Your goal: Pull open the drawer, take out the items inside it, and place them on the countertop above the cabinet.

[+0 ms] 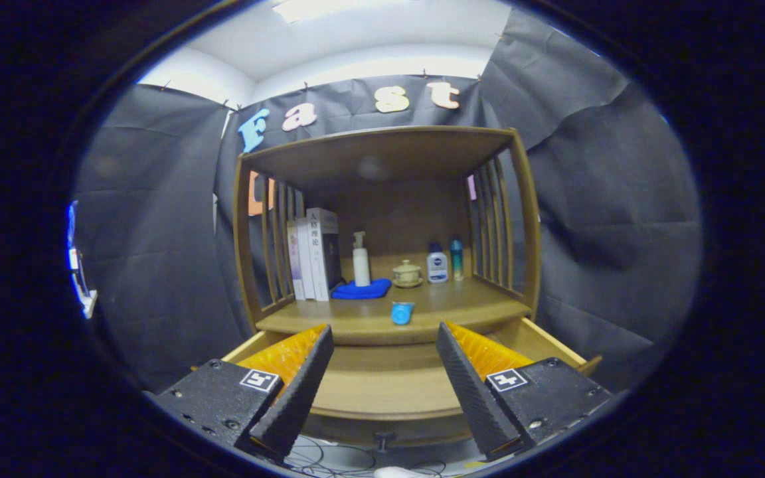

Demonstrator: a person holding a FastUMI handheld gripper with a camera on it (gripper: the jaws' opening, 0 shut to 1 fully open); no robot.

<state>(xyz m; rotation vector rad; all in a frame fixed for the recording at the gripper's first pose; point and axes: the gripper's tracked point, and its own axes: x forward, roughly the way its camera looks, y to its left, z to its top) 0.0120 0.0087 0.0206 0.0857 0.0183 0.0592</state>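
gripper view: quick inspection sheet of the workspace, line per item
surface: wooden countertop bare along its front edge
job's things: drawer pulled open below the countertop, its visible floor bare; small blue cup on the countertop near the front
clutter: books, blue cloth, pump bottle, lidded cup, two small bottles at the back
grippers: tool open, above the drawer, holding nothing
cables: loose wires on the floor below the drawer
surroundings: black cloth wall
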